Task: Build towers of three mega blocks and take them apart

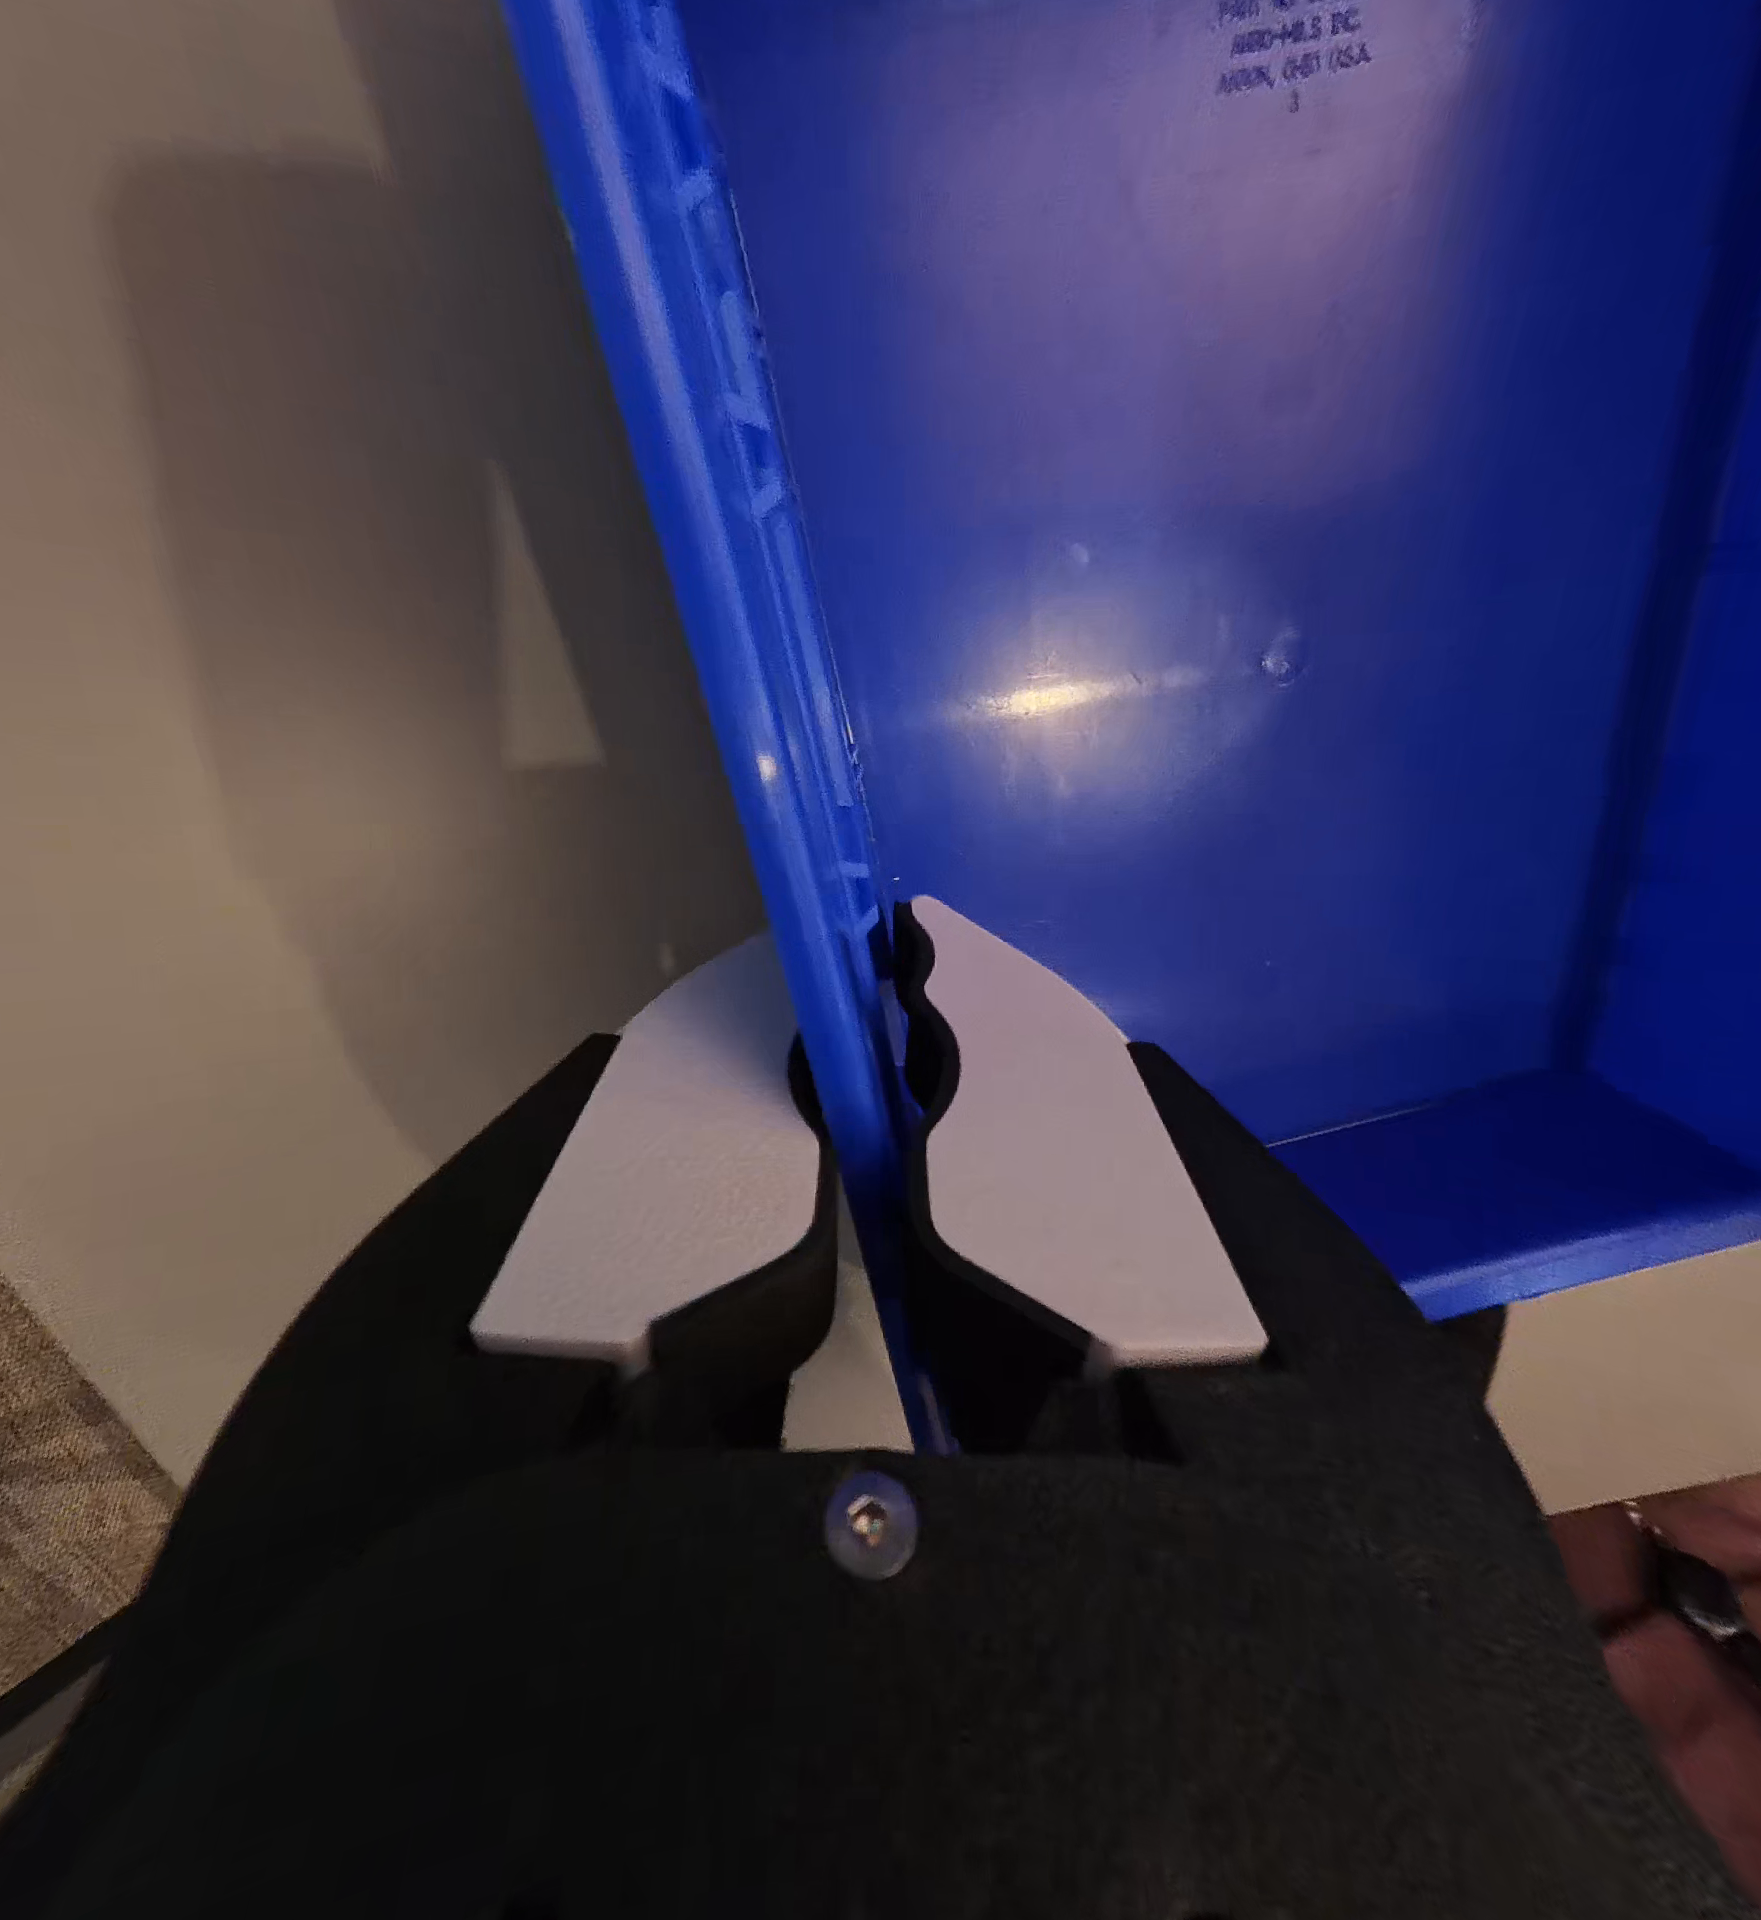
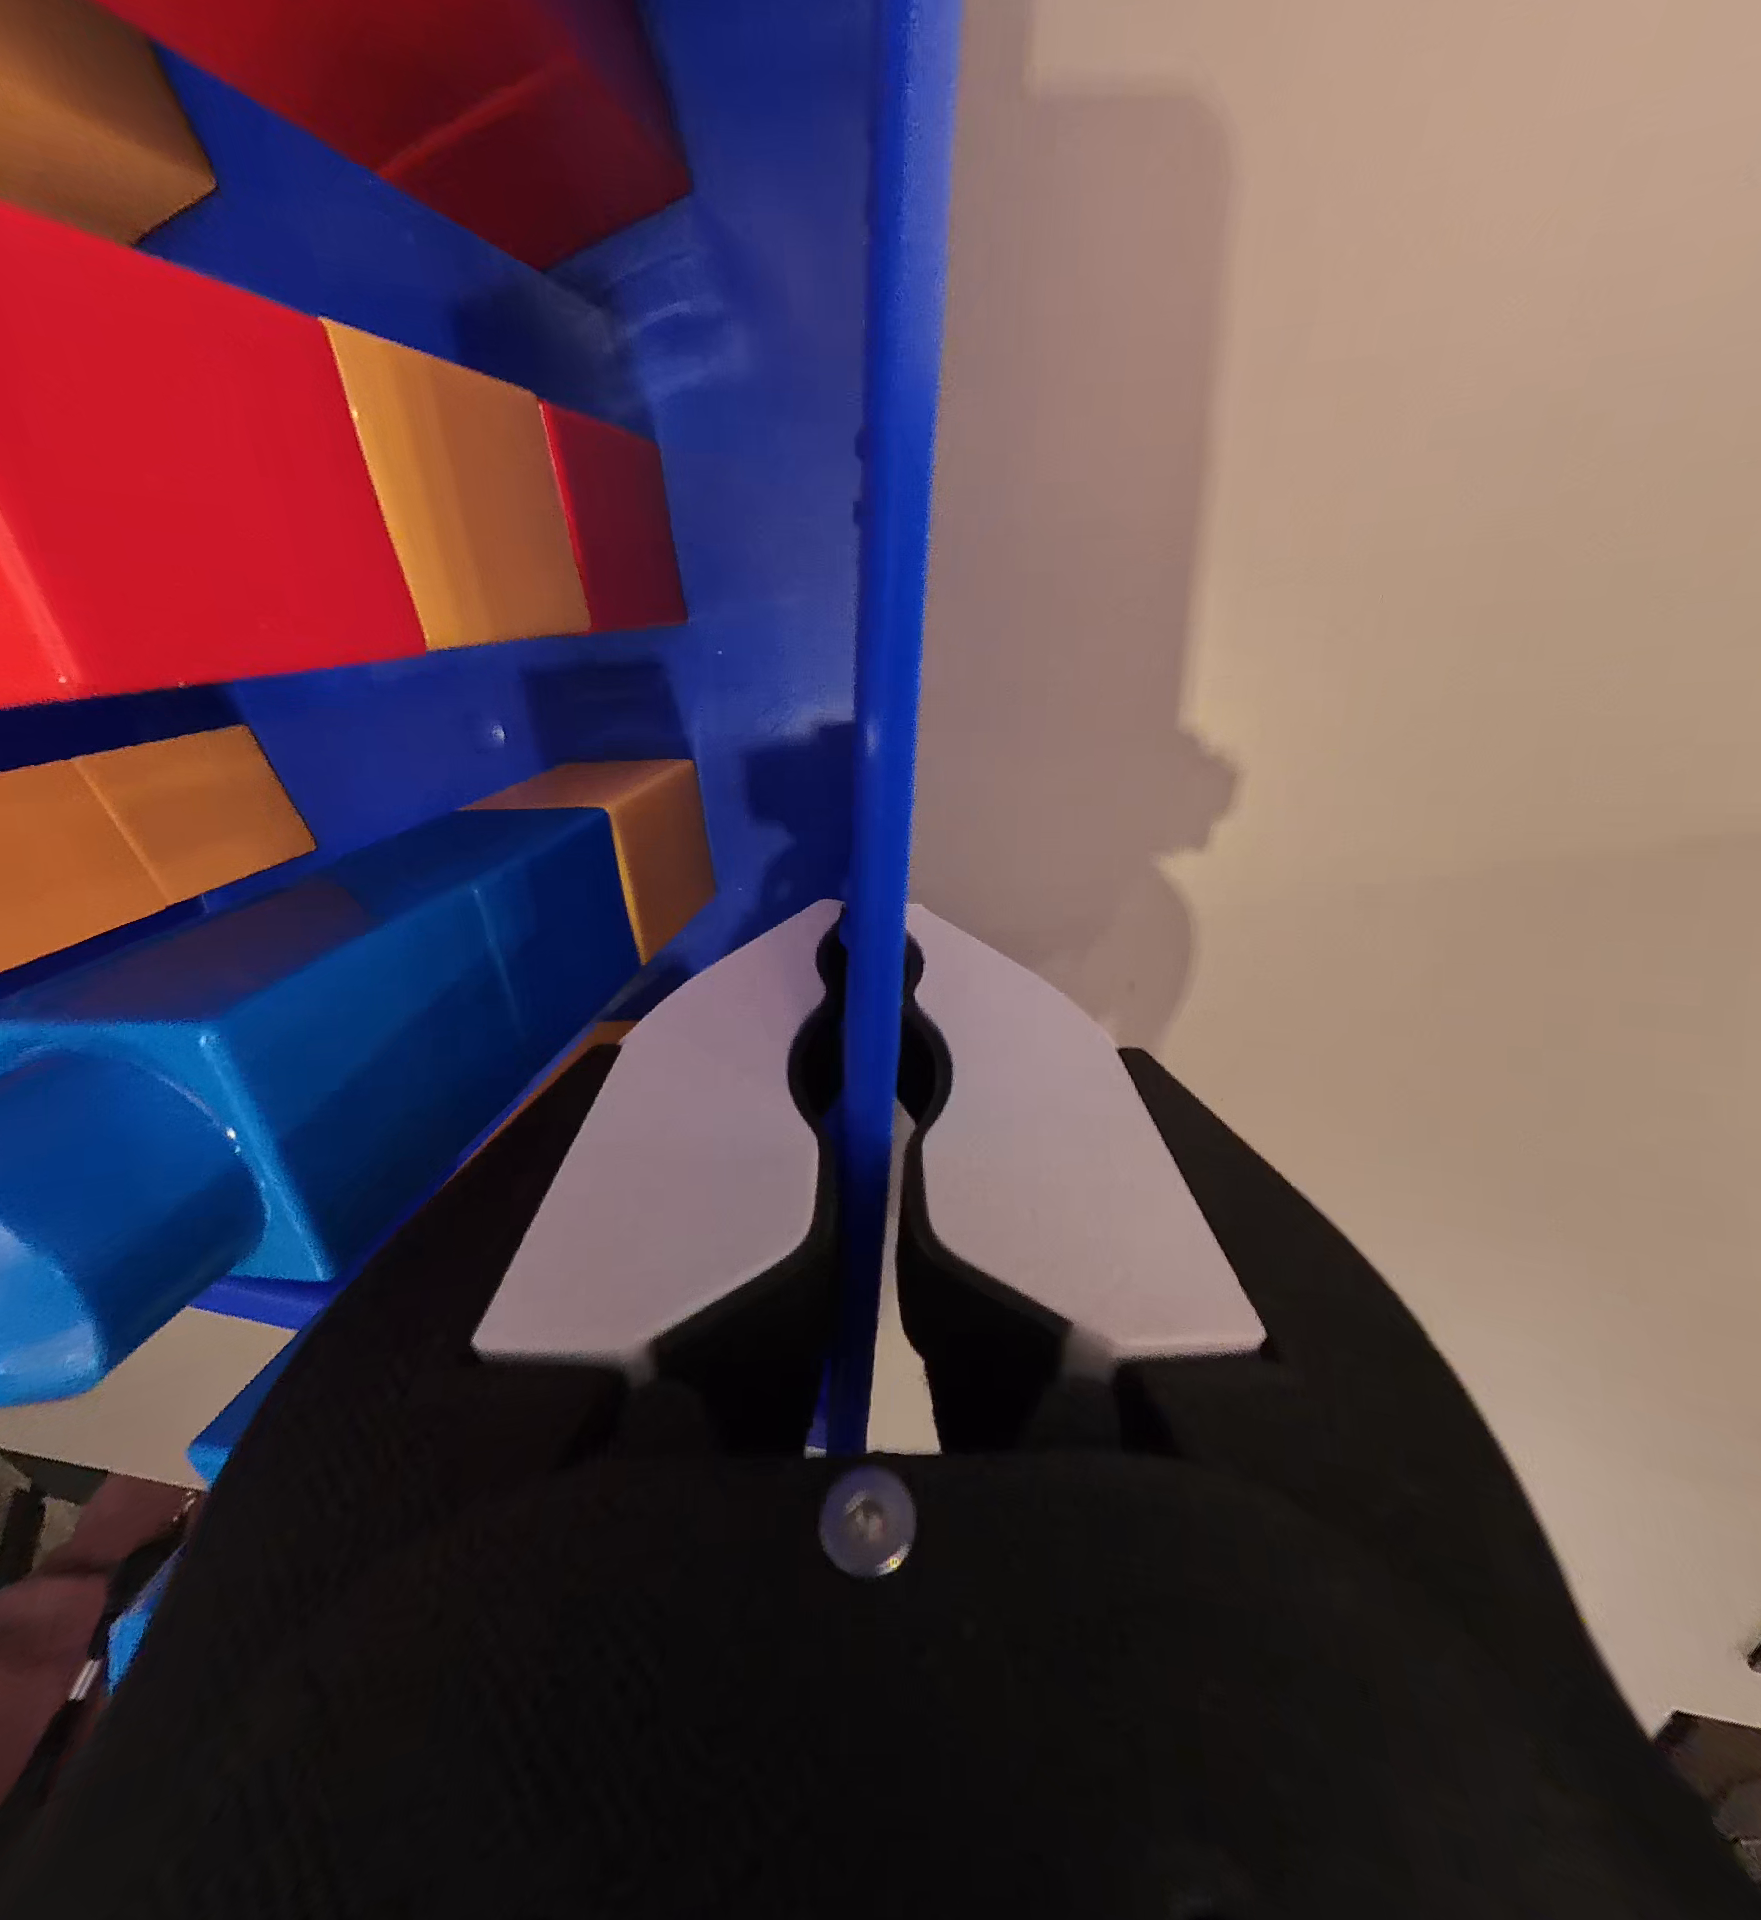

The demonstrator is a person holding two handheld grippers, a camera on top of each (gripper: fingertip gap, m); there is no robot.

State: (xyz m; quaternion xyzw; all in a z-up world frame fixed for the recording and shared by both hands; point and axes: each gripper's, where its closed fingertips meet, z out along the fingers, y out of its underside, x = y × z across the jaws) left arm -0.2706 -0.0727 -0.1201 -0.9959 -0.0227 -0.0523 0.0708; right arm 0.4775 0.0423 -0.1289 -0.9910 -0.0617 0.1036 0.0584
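Right wrist view shows our right gripper (image 2: 871, 935) clamped on the blue bin's (image 2: 897, 520) thin wall, left gripper (image 1: 881, 935) likewise pinching the opposite wall, mega blocks (image 2: 159, 488) crowding inside; we judge uneven lifting could slip a rim and spill them onto the counter (image 2: 1478, 727).

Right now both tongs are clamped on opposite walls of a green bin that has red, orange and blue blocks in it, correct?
Not quite: the bin is blue, not green, as the right wrist view shows. The rest stands: the left tongs and right tongs each pinch a wall, with blocks inside.
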